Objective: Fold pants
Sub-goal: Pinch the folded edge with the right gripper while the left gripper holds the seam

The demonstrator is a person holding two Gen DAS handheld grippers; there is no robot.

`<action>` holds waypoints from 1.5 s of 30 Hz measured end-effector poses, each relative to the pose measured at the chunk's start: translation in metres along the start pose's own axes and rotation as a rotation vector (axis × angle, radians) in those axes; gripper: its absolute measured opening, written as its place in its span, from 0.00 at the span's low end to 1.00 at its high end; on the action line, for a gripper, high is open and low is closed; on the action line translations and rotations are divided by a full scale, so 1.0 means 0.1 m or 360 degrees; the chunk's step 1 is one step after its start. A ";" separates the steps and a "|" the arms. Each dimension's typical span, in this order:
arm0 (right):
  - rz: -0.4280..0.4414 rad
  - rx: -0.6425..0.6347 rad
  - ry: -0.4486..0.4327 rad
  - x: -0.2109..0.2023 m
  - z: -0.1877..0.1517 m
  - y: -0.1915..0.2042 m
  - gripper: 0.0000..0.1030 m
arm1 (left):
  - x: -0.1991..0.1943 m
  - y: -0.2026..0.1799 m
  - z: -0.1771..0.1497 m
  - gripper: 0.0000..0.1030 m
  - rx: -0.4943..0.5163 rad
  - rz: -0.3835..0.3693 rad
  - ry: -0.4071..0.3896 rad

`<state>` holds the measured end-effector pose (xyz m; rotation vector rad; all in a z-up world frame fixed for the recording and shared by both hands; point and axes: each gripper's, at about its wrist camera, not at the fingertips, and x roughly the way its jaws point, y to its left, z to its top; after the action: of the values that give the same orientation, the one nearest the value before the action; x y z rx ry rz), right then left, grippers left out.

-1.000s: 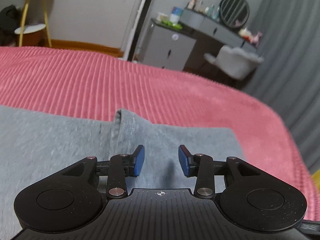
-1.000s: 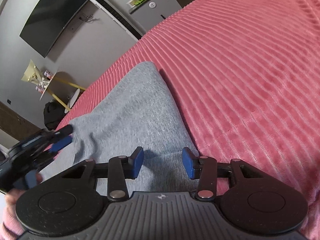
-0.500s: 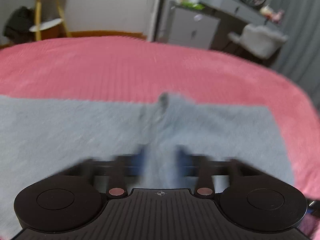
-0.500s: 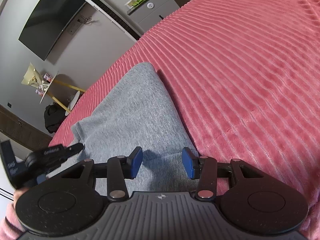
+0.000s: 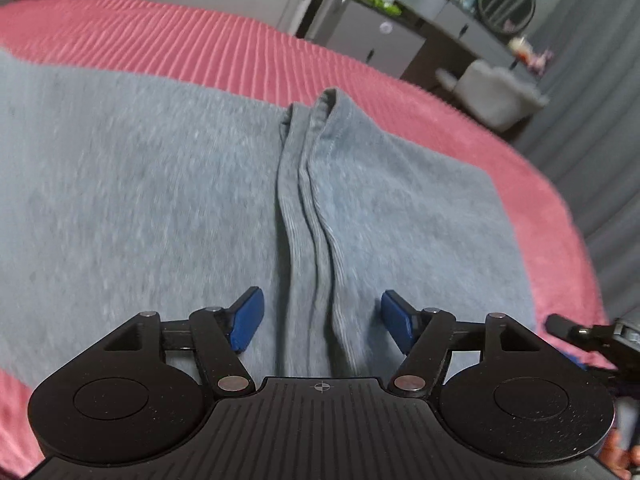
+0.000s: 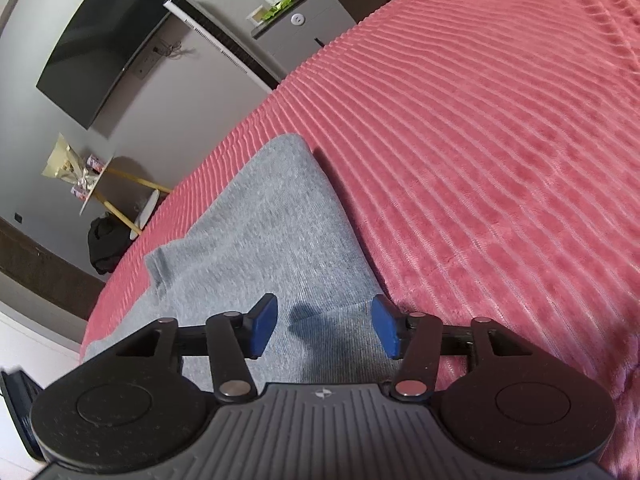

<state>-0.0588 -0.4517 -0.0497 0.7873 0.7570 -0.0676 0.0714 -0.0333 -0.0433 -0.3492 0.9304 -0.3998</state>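
The grey pants (image 5: 140, 200) lie flat on a pink ribbed bedspread (image 5: 200, 48). In the left wrist view a raised ridge of ribbed waistband fabric (image 5: 308, 208) runs away from me between the fingers. My left gripper (image 5: 322, 322) is open, just above that ridge, holding nothing. My right gripper (image 6: 324, 330) is open over the pants' right edge (image 6: 280, 220), empty, close to where grey fabric meets the bedspread (image 6: 500, 160). Part of the right gripper (image 5: 588, 336) shows at the right edge of the left wrist view.
Beyond the bed stand a grey dresser (image 5: 376, 36), a vanity with a round mirror (image 5: 506, 0) and a white chair (image 5: 492, 96). A wall TV (image 6: 100, 44) and a yellow-legged side table (image 6: 108, 188) are on the far side. Grey curtains (image 5: 592, 100) hang right.
My left gripper has moved forward and lower over the waistband ridge and its jaws have opened wider. My right gripper has stayed almost still and its jaws have opened somewhat wider.
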 end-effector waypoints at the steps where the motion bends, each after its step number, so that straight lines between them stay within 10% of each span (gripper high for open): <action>1: 0.0005 0.0012 0.0005 -0.01 0.00 -0.01 0.56 | -0.02 0.07 -0.05 0.70 -0.0053 -0.0082 -0.0024; 9: 0.0084 0.0025 0.0100 -0.06 -0.04 0.06 0.79 | -0.08 0.35 -0.19 0.71 -0.0331 -0.0412 -0.0099; 19: 0.0145 0.0182 0.0295 -0.08 -0.27 0.16 0.82 | 0.13 0.11 -0.29 0.25 -0.0117 -0.0340 0.0012; 30: 0.0037 0.0315 -0.0012 0.06 -0.35 0.20 0.81 | -0.16 0.32 -0.27 0.16 -0.0323 -0.0514 -0.0150; 32: -0.0012 0.0319 -0.0059 0.01 -0.33 0.18 0.77 | -0.19 0.34 -0.28 0.16 -0.0327 -0.0496 -0.0143; 36: -0.0260 0.0321 -0.0032 0.08 -0.35 0.18 0.27 | -0.28 0.33 -0.28 0.16 -0.0295 -0.0479 -0.0153; 45: -0.0297 -0.0026 0.0089 0.10 -0.37 0.47 0.28 | -0.36 0.28 -0.22 0.16 -0.0162 -0.0227 -0.0173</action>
<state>-0.0582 -0.3909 -0.0440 0.7038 0.8816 -0.2077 0.0389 0.0057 -0.0426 -0.5274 0.8240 -0.4602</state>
